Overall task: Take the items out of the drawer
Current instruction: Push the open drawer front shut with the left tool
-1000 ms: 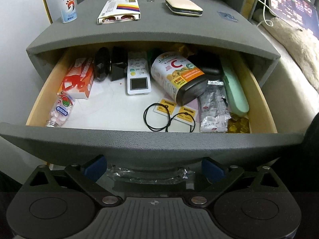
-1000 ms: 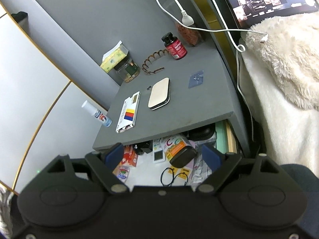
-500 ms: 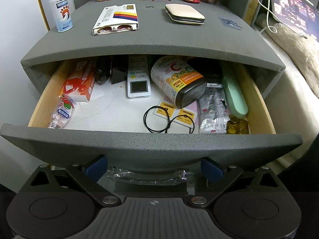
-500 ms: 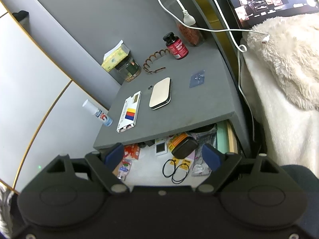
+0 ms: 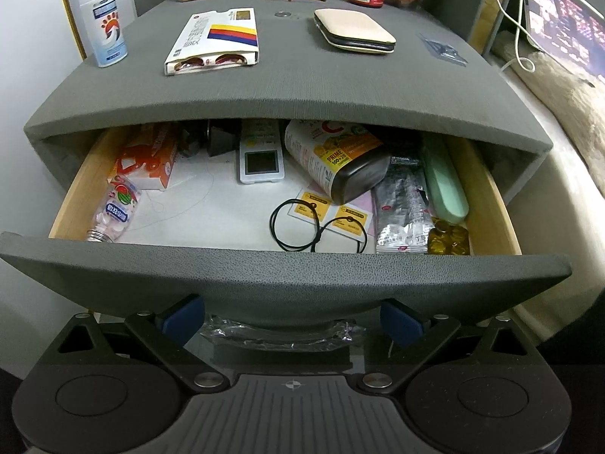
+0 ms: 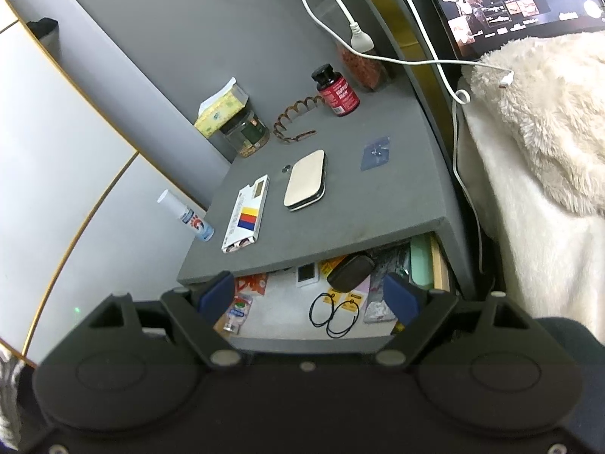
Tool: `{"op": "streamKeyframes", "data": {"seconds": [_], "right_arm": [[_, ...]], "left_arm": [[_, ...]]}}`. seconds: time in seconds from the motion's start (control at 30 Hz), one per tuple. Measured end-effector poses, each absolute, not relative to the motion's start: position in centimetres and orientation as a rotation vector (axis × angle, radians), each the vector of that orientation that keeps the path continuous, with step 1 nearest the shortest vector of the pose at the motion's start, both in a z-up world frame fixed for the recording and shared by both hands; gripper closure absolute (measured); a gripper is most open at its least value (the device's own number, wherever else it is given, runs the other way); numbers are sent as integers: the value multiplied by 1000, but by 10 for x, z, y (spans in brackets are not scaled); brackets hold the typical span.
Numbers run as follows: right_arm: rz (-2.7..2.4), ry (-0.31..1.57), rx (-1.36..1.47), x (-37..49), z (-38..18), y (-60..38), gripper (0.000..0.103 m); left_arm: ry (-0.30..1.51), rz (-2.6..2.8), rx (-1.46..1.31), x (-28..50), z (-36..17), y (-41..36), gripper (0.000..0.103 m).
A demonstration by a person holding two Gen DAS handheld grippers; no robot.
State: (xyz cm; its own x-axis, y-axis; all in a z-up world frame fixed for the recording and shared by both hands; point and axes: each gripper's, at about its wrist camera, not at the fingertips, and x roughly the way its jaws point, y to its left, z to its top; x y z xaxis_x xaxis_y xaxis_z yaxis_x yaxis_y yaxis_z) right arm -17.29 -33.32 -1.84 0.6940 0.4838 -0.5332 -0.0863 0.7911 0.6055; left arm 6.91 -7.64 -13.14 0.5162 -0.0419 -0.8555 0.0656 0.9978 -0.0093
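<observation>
Lying on its side, vitamin bottle (image 5: 337, 162) (cap toward drawer front (image 5: 287, 276)).

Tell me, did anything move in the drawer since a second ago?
The drawer slid partway back in: the vitamin bottle and remote now sit further under the tabletop. The things inside kept their places. Both grippers, left and right, stayed open and empty.

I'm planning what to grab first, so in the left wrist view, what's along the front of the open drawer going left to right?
Candy bottle → black hair ties → silver blister pack → gold capsules.
</observation>
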Motion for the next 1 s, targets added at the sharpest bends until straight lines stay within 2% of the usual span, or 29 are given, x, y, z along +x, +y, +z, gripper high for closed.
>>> {"op": "streamKeyframes", "data": {"seconds": [0.63,1.0], "right_arm": [[371,746,686,-169,-24,-349,18],[359,744,636,-170,-22,-343,18]], "left_arm": [[990,-53,41,56,-133,-82,5],[974,-41,66,52,-131,-85,5]]}}
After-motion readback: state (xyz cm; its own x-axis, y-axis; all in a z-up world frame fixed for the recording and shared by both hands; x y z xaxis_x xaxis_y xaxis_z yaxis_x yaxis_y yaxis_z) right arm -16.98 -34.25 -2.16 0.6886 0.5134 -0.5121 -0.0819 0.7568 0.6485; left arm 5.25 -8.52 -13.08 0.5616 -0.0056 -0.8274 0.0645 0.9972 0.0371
